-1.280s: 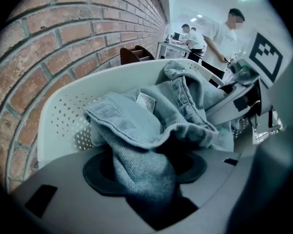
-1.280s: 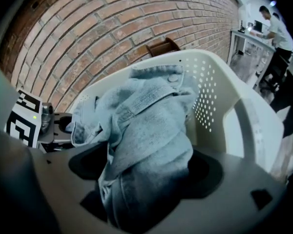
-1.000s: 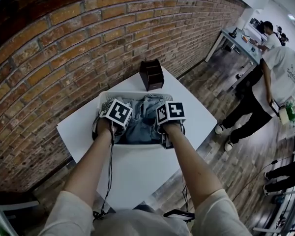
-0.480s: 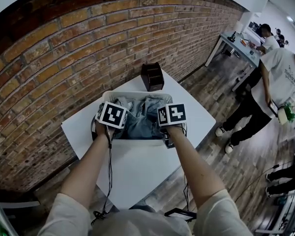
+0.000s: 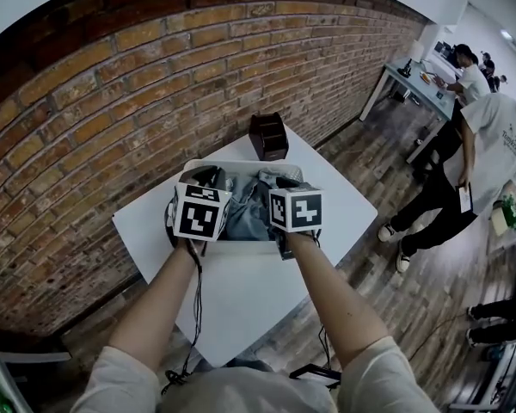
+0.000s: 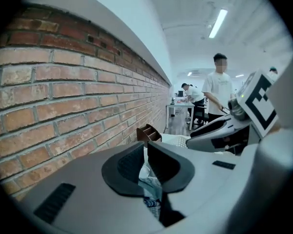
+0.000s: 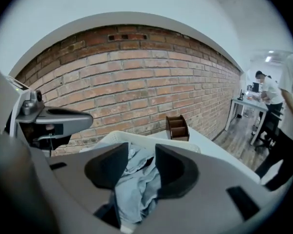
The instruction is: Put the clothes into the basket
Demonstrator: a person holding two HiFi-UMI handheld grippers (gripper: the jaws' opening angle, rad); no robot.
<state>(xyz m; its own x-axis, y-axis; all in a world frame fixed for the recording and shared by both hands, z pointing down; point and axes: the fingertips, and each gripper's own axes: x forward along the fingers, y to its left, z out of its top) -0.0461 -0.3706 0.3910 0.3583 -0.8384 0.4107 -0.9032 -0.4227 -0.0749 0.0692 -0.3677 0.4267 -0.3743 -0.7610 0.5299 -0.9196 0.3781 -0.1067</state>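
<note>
Basket (image 5: pixel 241 165) of clothes (image 5: pixel 248 210) (on table (image 5: pixel 241 295)): left hand-held gripper (image 6: pixel 145 156) clamped on them, right hand-held gripper (image 7: pixel 141 161) closing, seemingly pressing them.

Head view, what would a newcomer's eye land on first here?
Two marker-cubed tools stand out: the left gripper and the right gripper reach over a white plastic basket on the white square table. The left gripper is shut on the light blue denim clothes in the basket, and the right gripper's jaws are closing with that cloth bunched between them. A red brick wall fills the background behind the table.
</note>
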